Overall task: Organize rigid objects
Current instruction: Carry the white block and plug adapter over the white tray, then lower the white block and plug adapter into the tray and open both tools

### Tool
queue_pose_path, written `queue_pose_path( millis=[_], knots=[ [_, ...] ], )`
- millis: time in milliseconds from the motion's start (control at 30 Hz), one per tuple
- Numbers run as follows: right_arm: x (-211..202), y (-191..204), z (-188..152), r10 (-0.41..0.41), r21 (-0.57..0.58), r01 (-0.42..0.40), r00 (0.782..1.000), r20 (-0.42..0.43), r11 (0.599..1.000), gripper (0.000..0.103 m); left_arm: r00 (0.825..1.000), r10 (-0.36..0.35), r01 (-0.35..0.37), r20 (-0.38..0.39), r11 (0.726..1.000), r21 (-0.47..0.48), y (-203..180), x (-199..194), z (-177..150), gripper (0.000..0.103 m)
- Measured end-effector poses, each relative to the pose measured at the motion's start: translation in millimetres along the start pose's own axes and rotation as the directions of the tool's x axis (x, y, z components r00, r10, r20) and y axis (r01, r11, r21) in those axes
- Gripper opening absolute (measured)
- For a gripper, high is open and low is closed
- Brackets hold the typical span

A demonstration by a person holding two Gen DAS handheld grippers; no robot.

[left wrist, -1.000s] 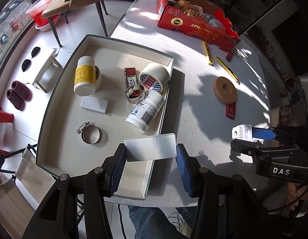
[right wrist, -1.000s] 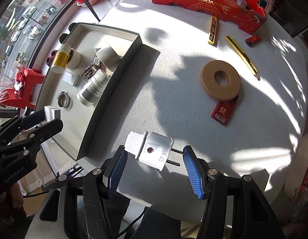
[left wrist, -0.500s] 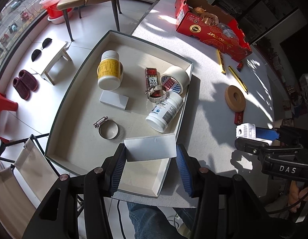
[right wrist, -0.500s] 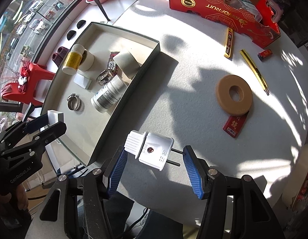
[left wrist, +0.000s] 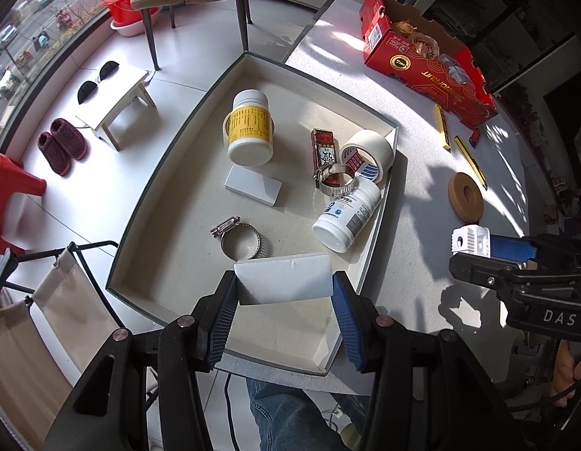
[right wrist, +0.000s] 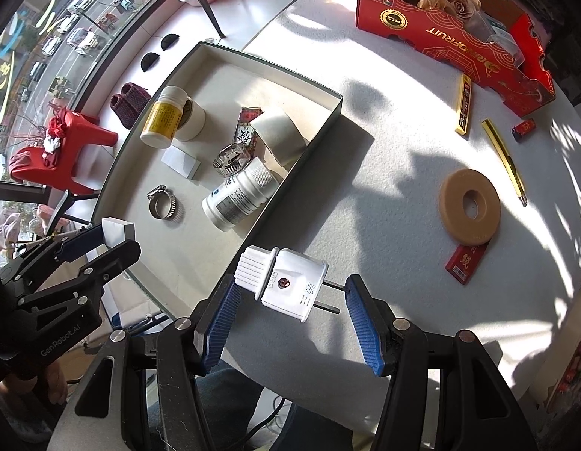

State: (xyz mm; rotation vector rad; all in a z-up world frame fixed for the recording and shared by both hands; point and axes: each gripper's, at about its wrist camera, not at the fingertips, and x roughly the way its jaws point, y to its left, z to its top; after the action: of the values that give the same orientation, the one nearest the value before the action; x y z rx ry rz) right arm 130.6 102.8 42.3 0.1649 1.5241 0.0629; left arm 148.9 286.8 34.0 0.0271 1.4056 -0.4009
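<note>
Left wrist view: the left gripper [left wrist: 284,300] clamps a white block [left wrist: 284,278] between its pads, above the tray's [left wrist: 378,221] near end.

Right wrist view: the right gripper [right wrist: 288,314] grips a white plug [right wrist: 284,285] crosswise over the table [right wrist: 384,195], beside the tray.

Hard daylight falls across the table [right wrist: 403,173], leaving dappled bright patches beyond the ring [right wrist: 470,206] and dark, sharp-edged shadows on its near side. The tray [left wrist: 380,225] lies mostly in even shade, one far corner sunlit. Both views are crisp at centre. Fisheye bending curves the tray's edges, and the corners of each view go black.
</note>
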Motion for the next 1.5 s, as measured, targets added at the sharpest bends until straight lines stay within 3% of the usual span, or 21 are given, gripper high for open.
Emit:
queue_pose_path(
  millis=[600, 1267, 1333, 1467, 1500],
  knots=[
    [28.9, 55.4, 58.3, 0.051, -0.059, -0.052, 0.999, -0.016, 0.997, 0.059, 0.997, 0.070, -0.072, -0.041, 0.997, -0.043, 28.1, 25.0, 14.6, 0.054],
    [59.7, 75.1, 74.4, 0.034, -0.083, -0.039, 0.998, -0.061, 0.996, 0.059, 0.992, 0.112, -0.113, -0.057, 0.994, -0.012, 23.6, 43.9, 28.5, 0.055],
    [59.0, 75.0, 74.3, 0.034, -0.091, -0.039, 0.998, -0.062, 0.995, 0.059, 0.990, 0.131, -0.132, -0.057, 0.991, -0.003, 21.2, 45.3, 28.6, 0.056],
    [59.8, 77.8, 76.2, 0.015, -0.103, -0.022, 0.998, -0.062, 0.994, 0.060, 0.990, 0.123, -0.124, -0.062, 0.992, -0.009, 20.5, 45.6, 28.1, 0.083],
    [59.6, 77.3, 76.2, 0.012, -0.102, -0.018, 0.998, -0.061, 0.995, 0.060, 0.991, 0.117, -0.118, -0.066, 0.993, -0.013, 20.7, 45.8, 28.0, 0.083]
  ],
)
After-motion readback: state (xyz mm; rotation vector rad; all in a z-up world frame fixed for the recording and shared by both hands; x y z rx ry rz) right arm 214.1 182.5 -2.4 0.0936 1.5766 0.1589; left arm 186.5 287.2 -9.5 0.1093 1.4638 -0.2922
